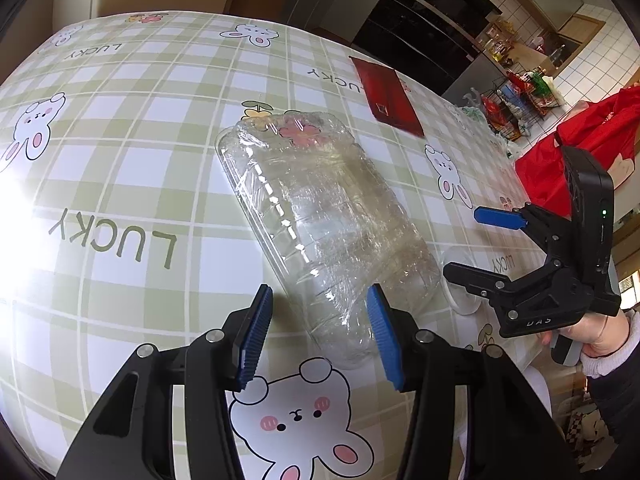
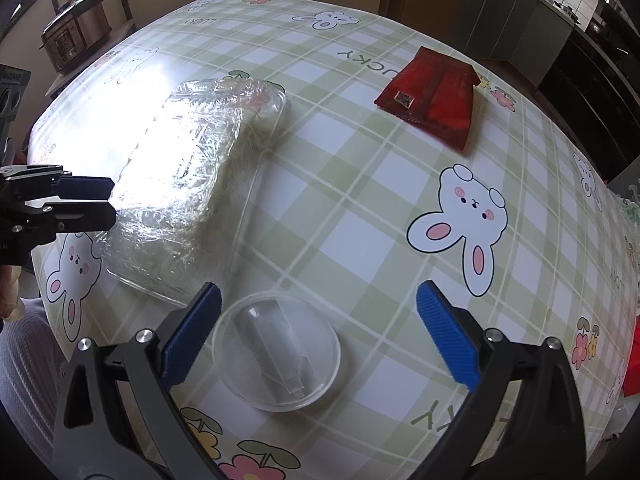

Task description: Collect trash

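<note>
Slipping is the main risk judged here: the clear plastic tray wrapped in crinkled cling film (image 1: 320,232) is glossy and yielding, so thin film alone could be pinched and torn, or the tray could skid across the smooth checked rabbit-print tablecloth on the table (image 1: 120,152) if the pads are closed off-centre.

The left tool (image 1: 318,334) is held moderately open, its blue ribbed pads (image 1: 256,336) standing either side of the tray's near end; whether they touch it cannot be told, and nothing is gripped.

The right tool (image 2: 320,336) is spread wide and empty, poised over the round clear plastic lid (image 2: 276,350), which lies flat on the table between the pads without being touched. A low, flat lid gives little edge to catch, so it could be pushed away rather than lifted.

Farther off, a flat red foil wrapper (image 2: 430,96) lies uncollected, well apart from both tools.
</note>
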The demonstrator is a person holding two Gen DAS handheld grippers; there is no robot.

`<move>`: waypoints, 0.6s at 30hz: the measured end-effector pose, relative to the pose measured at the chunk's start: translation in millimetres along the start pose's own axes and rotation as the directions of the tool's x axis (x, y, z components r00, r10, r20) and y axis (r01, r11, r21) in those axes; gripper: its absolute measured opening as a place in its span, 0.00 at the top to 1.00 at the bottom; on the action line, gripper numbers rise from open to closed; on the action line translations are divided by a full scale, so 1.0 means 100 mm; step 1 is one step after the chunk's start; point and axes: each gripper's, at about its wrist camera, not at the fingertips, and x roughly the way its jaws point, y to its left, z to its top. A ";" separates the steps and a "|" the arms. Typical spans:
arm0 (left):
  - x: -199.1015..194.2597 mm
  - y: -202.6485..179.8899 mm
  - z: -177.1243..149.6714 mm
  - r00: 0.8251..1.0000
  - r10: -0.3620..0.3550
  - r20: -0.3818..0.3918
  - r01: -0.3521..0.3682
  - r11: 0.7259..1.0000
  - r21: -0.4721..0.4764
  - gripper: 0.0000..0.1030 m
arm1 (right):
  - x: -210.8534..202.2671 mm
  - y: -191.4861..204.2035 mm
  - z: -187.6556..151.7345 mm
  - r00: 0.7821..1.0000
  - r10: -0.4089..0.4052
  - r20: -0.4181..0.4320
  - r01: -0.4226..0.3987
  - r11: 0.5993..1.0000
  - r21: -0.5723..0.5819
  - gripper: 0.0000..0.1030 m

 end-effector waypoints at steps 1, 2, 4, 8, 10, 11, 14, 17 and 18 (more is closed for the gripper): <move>0.00 0.00 0.00 1.000 0.002 0.000 -0.002 1.000 0.002 0.53 | 0.02 0.00 -0.01 1.000 0.005 -0.004 -0.005 1.000 0.003 0.07; 0.00 0.00 0.00 1.000 0.003 -0.001 -0.003 1.000 0.003 0.53 | 0.03 -0.01 0.00 1.000 0.011 -0.006 -0.011 1.000 0.007 0.07; 0.00 0.00 0.01 1.000 0.002 -0.003 -0.002 1.000 0.002 0.53 | 0.06 0.01 0.00 1.000 0.018 -0.012 -0.018 1.000 0.007 0.07; 0.00 0.02 0.01 1.000 -0.006 -0.001 0.006 1.000 -0.009 0.53 | 0.11 0.06 0.03 0.999 0.029 -0.033 -0.030 1.000 -0.006 0.07; -0.01 0.03 0.01 1.000 -0.006 0.000 0.006 1.000 -0.008 0.53 | 0.13 0.06 0.06 0.999 0.033 -0.041 -0.033 0.999 -0.004 0.06; -0.01 0.04 0.02 1.000 -0.006 0.001 0.006 1.000 -0.009 0.53 | 0.14 0.06 0.07 0.998 0.036 -0.051 -0.036 0.999 0.000 0.06; -0.02 0.06 0.02 1.000 -0.014 0.002 0.014 1.000 -0.019 0.53 | 0.19 0.02 0.10 0.994 0.058 -0.096 -0.057 0.998 0.018 0.06; -0.03 0.12 0.05 0.999 -0.031 0.009 0.032 0.998 -0.051 0.50 | 0.19 0.08 0.13 0.994 0.031 -0.105 -0.035 0.999 -0.034 0.06; -0.03 0.14 0.06 0.999 -0.035 0.014 0.036 0.997 -0.065 0.50 | 0.19 0.08 0.14 0.994 0.028 -0.106 -0.033 0.999 -0.038 0.05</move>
